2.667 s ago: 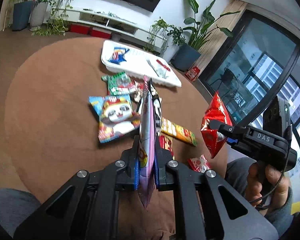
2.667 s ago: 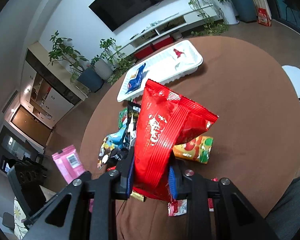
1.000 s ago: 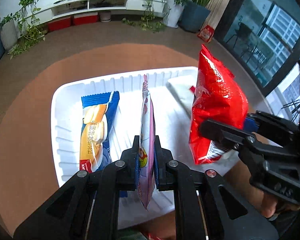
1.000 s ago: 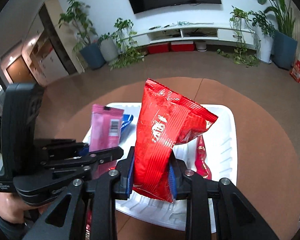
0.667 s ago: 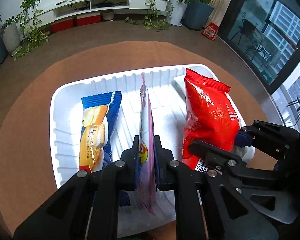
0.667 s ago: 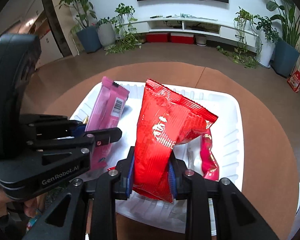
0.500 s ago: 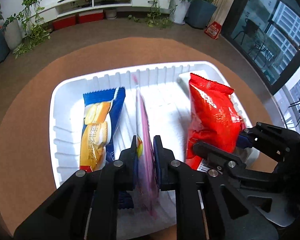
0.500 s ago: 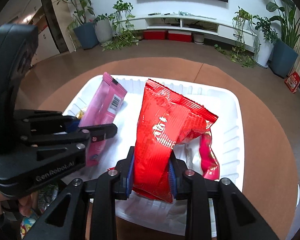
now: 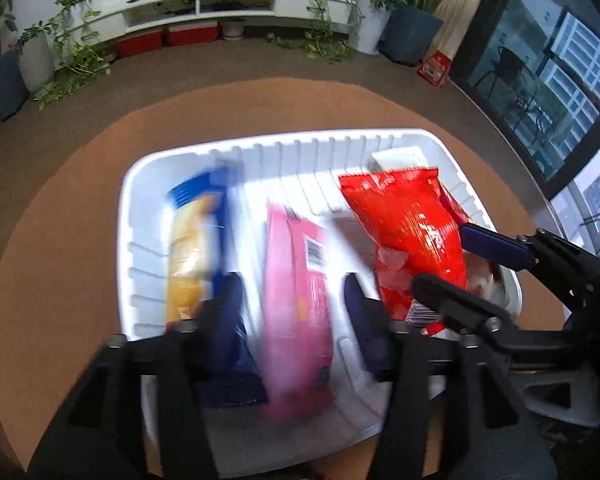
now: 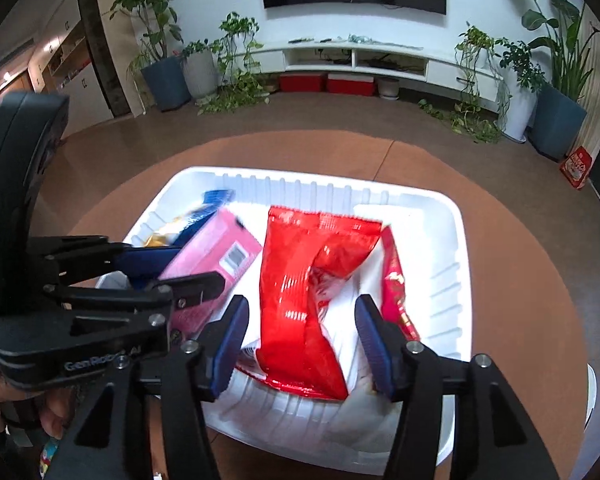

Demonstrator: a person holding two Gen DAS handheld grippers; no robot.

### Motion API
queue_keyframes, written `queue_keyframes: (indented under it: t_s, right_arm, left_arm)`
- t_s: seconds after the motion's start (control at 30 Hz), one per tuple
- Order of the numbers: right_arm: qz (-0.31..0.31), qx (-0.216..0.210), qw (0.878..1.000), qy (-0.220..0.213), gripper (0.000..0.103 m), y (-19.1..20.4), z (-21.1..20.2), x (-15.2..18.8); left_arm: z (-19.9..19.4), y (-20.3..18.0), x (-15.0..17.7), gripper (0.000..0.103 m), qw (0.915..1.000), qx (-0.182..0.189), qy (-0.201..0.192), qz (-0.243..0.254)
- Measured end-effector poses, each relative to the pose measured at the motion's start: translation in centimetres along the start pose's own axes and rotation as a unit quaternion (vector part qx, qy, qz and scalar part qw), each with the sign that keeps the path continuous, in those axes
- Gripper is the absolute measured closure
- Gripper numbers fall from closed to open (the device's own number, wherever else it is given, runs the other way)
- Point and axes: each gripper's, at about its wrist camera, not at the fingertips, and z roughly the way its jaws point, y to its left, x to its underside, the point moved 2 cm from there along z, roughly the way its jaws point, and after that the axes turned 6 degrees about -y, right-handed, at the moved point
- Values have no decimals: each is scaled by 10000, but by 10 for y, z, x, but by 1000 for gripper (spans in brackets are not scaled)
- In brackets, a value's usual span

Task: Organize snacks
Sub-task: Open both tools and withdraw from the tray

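A white tray (image 9: 140,184) sits on the round brown table. In it lie a blue and yellow snack pack (image 9: 192,240), a pink snack pack (image 9: 296,292) and a red snack bag (image 9: 412,232). My left gripper (image 9: 292,296) is open, with the pink pack lying loose between its fingers. My right gripper (image 10: 302,328) is open over the red bag (image 10: 300,280), which lies flat in the tray (image 10: 448,216). The pink pack (image 10: 212,256) and the left gripper (image 10: 172,268) show at the left of the right wrist view. The right gripper (image 9: 456,256) shows in the left wrist view.
A smaller red packet (image 10: 394,280) lies in the tray's right part, beside a white packet (image 9: 396,158). The brown table (image 10: 520,280) surrounds the tray. Potted plants (image 10: 160,52) and a white TV shelf (image 10: 356,56) stand at the far wall.
Both grippers have opened and let go of their packs. The pink pack and the red bag dropped from upright to flat in the tray.
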Motion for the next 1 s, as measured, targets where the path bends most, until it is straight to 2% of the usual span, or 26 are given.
queue_keyframes:
  t_s: [0.07,0.2,0.27,0.37,0.47,0.63,0.7,0.8,0.83,0.9,1.0]
  right_arm:
    - [-5,30,10000,-78,39,0,-3,-2]
    - [-118,64,9998,-177,37,3,-9,-7]
    - [-134,59,9996,-244,33,3,-14,-9]
    - [-76,-19,9988,-484,28,0,-30,-15]
    - [143,-236,9958,-874,21,-5,-51,-22]
    - [441,-477,9876,-1429,15,-18,-85,-26]
    - [536,-501,9855,-1528,10,-23,-96,-24]
    - [677,-564,9843,-1532,10,-28,-110,-18]
    - [692,-561,9841,-1537,10,-28,-115,-16]
    - [698,-532,9836,-1575,10,-26,-127,-8]
    - [665,-659,9837,-1533,10,-16,-141,8]
  left_arm:
    - [-2,3,-1,43,10000,54,-43,-51]
    - [-11,4,-3,36,9998,-66,-157,-34]
    - [-16,4,-4,30,9997,-38,-206,-88]
    - [-29,4,-5,14,9994,26,-292,-171]
    - [-51,1,-1,2,9989,143,-434,-127]
    - [-115,-9,12,0,9941,197,-1044,199]
    - [-147,-10,22,0,9899,217,-1373,268]
    - [-199,-10,50,0,9833,103,-1775,386]
    - [-213,-8,63,0,9850,76,-1694,306]
    - [-226,2,88,0,9924,-65,-1226,-60]
    - [-238,19,135,0,9922,-198,-969,-760]
